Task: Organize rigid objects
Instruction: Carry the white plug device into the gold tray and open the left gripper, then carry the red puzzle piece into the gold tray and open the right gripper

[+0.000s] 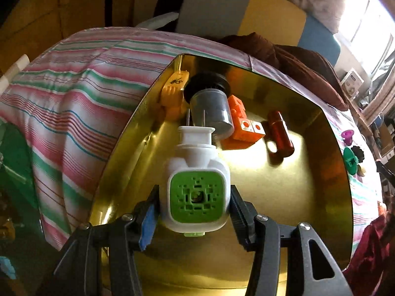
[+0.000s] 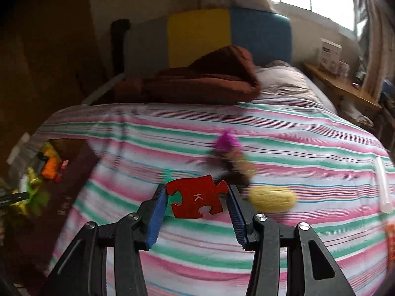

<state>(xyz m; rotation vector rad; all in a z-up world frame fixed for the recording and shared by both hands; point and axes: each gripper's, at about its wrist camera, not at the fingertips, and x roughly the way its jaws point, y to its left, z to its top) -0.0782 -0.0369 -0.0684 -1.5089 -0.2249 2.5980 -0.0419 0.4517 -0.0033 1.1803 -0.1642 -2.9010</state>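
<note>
My left gripper (image 1: 195, 204) is shut on a white plug-in device with a green square face (image 1: 196, 177), held over the inside of a gold tin (image 1: 284, 192) on the striped bed. In the tin lie a yellow toy (image 1: 172, 91), a grey cylinder with a black cap (image 1: 209, 106), an orange block toy (image 1: 244, 123) and a red capsule (image 1: 280, 133). My right gripper (image 2: 196, 201) is shut on a red puzzle piece marked K (image 2: 196, 196), above the striped blanket (image 2: 271, 234). The tin (image 2: 66, 148) shows blurred at the left of the right wrist view.
On the blanket lie a purple piece (image 2: 226, 140), a dark brown thing (image 2: 234, 172), a yellow oval (image 2: 271, 198) and a clear tube (image 2: 382, 185). A brown folded cloth (image 2: 209, 79) lies at the bed's head. Green and black pieces (image 1: 353, 157) rest right of the tin.
</note>
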